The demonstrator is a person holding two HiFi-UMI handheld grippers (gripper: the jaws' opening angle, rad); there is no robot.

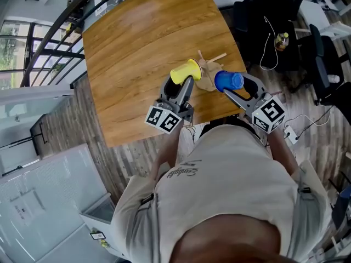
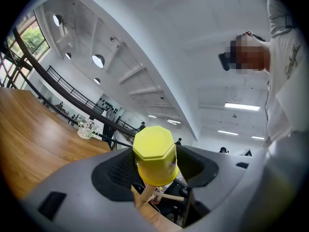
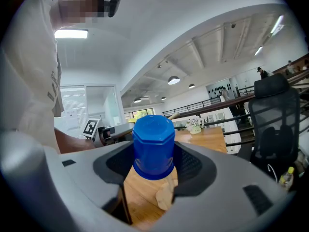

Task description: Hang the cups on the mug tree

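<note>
Wooden table (image 1: 137, 53), plank floor (image 1: 88, 114), black railing (image 1: 50, 41), office chair (image 3: 275, 115), ceiling lights (image 2: 241, 106)

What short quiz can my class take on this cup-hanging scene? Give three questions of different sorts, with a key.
1. Which cup does the left gripper hold? A. blue B. yellow C. none
2. True or false: the blue cup lies on the table.
3. Fill in: the mug tree stands between the two ____.
Key: 1. B, the yellow cup. 2. False: the right gripper holds it. 3. cups.
</note>
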